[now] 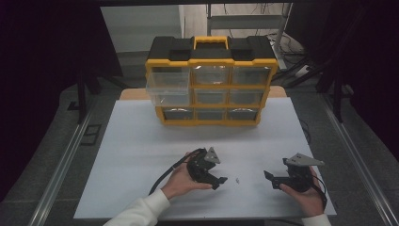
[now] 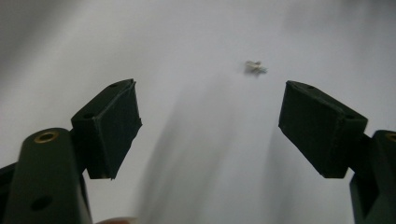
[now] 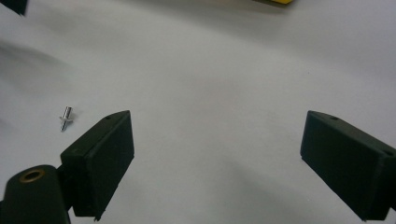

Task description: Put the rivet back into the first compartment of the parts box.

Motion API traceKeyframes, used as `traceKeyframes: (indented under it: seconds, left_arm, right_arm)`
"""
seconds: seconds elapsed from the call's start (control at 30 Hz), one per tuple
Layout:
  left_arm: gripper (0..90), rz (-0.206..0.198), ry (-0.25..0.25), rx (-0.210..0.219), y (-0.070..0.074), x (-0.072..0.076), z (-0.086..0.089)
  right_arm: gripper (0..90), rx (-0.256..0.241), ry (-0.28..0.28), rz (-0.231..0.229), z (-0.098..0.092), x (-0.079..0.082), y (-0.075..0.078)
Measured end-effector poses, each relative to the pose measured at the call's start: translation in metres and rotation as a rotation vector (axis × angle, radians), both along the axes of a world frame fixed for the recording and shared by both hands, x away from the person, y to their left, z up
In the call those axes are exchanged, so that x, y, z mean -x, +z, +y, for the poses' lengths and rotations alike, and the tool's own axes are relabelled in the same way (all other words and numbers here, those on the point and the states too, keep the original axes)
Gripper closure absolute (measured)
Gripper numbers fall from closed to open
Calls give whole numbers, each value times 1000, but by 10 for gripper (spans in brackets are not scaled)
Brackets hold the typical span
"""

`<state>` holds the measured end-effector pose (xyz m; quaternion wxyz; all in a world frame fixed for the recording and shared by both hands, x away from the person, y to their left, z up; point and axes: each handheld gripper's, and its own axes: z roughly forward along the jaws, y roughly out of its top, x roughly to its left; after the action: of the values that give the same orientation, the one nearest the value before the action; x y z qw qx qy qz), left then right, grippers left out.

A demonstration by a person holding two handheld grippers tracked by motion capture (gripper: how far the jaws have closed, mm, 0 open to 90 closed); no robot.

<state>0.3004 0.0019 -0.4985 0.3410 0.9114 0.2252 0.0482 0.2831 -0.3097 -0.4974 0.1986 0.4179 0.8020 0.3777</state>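
**Small pin lies between two open hand-held grippers**

On the left of the high view, the left hand-held gripper (image 1: 220, 180) is held low over the white bench (image 1: 141, 141), its jaws pointed toward the middle. In the left gripper view its jaws are seen spread wide, with nothing between them; it is released. A small metal pin (image 1: 238, 180) is seen lying on the bench just beyond those jaws, apart from them. In the left gripper view the pin (image 2: 255, 68) is blurred and lies ahead, slightly toward the right-hand jaw. In the right gripper view the pin (image 3: 66, 118) is seen lying on its side, off to the left of the left-hand jaw and clear of it.

On the right, the right hand-held gripper (image 1: 269, 178) is held over the bench, its jaws pointed toward the pin. Its jaws are also spread wide and empty; it is released.

At the far edge of the bench a yellow and black drawer cabinet (image 1: 211, 80) is stood, with its upper left drawer (image 1: 167, 89) pulled out.
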Motion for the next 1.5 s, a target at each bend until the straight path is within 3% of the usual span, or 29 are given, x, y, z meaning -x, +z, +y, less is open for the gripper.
traceKeyframes:
  seconds: [0.27, 0.5, 0.77, 0.83, 0.97, 1.23, 1.27, 1.5]
  left_arm:
    - [234, 12, -39, -10, -8, -3, -28]
    - [337, 30, -55, -23, -17, -4, -44]
    - [545, 23, -78, -38, -23, -3, -55]
    - [602, 3, -84, -47, -23, -2, -57]
    - [722, -5, -117, -52, -23, 0, -59]
    - [743, 19, -120, -39, -22, -2, -56]
    - [797, 22, -110, -21, -20, -3, -54]
    - [801, 38, -75, -7, -7, -9, -34]
  right_arm:
    - [103, 1, 0, 1, 0, 0, 0]
    - [104, 4, -2, 3, 0, 0, -1]
    - [104, 3, -1, 3, 0, 0, -1]
    - [104, 3, 1, 3, 0, 0, -1]
    - [104, 0, -2, 2, -1, 0, -1]
    - [105, 0, -1, 0, -1, 0, -1]
    - [105, -1, -2, 0, -1, 0, 0]
    - [105, -3, -3, 1, -2, -1, -1]
